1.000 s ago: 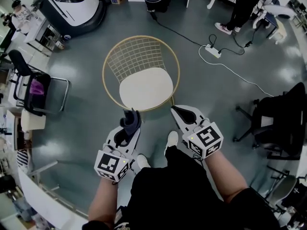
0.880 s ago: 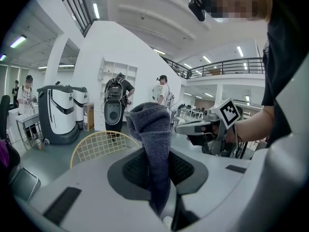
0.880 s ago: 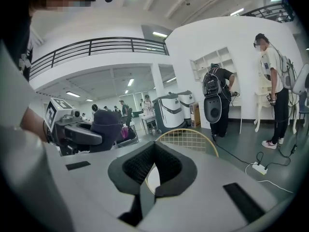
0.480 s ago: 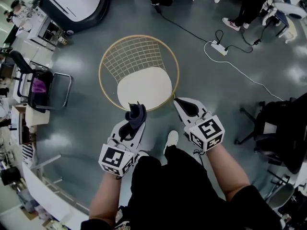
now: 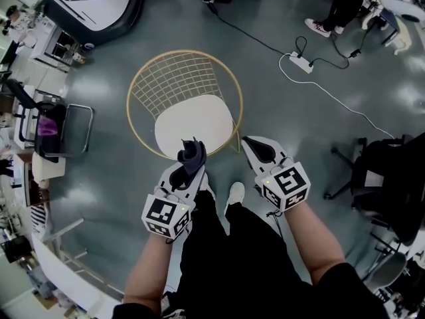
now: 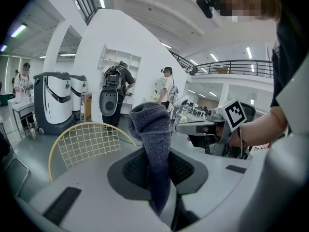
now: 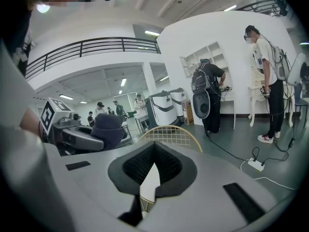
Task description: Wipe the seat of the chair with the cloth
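A round gold wire chair [image 5: 176, 78] with a white seat [image 5: 192, 123] stands on the floor in front of me. My left gripper [image 5: 191, 153] is shut on a dark blue-grey cloth [image 5: 192, 154], which hangs at the seat's near edge; in the left gripper view the cloth [image 6: 153, 139] stands up between the jaws. My right gripper [image 5: 255, 146] is shut with nothing in it, just right of the seat's near rim. Through its jaws in the right gripper view the chair back [image 7: 170, 135] shows.
A power strip [image 5: 300, 62] and cables lie on the floor at the right. A black office chair [image 5: 382, 178] stands at the far right, a dark folding chair [image 5: 46, 128] at the left. A white machine [image 5: 99, 5] stands behind. People stand at the back.
The left gripper has moved forward and up with the cloth, from short of the chair to the seat's near edge. The right gripper has barely moved.
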### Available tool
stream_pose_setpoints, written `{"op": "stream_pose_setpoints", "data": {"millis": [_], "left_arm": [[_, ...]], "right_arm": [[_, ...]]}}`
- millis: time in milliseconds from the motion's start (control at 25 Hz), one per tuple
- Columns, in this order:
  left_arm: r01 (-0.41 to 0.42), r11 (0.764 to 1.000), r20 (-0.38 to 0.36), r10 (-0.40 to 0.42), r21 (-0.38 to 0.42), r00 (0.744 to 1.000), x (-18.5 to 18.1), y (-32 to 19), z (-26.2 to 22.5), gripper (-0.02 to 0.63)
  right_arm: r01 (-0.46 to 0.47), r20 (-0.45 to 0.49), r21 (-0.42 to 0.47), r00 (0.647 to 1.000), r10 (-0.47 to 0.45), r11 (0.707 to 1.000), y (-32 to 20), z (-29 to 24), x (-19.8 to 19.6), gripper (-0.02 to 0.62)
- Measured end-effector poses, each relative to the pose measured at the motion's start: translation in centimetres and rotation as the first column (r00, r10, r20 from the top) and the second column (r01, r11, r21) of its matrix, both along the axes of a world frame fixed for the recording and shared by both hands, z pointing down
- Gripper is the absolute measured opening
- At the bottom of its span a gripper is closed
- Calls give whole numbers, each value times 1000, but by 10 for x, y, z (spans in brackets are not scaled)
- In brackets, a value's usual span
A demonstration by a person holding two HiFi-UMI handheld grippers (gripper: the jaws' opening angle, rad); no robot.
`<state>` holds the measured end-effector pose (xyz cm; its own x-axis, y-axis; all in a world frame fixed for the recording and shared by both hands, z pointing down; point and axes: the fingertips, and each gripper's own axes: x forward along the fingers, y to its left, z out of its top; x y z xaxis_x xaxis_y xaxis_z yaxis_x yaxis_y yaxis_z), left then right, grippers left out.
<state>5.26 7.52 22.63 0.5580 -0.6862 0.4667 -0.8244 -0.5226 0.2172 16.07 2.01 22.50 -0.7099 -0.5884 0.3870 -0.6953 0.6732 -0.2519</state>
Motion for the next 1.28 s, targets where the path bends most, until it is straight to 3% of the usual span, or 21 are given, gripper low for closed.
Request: {"op": "stream_pose_setpoints", "data": {"millis": [520,720,1280], "left_arm": [[-46,995,-65,40,-89,997,8,-71,111,95],[-58,989,-73,48,-136,996,-7,-86,169,95],[-66,954,-88,41,-292,995,24,-129,325,95]], "right_arm": [[-75,-31,-75,997,73,994,-40,88,-12,12],[-81,-52,-90,996,77,993,-51,129,-38,12],[-120,-92,-166,990,105,979,-91,260,-26,12]]}}
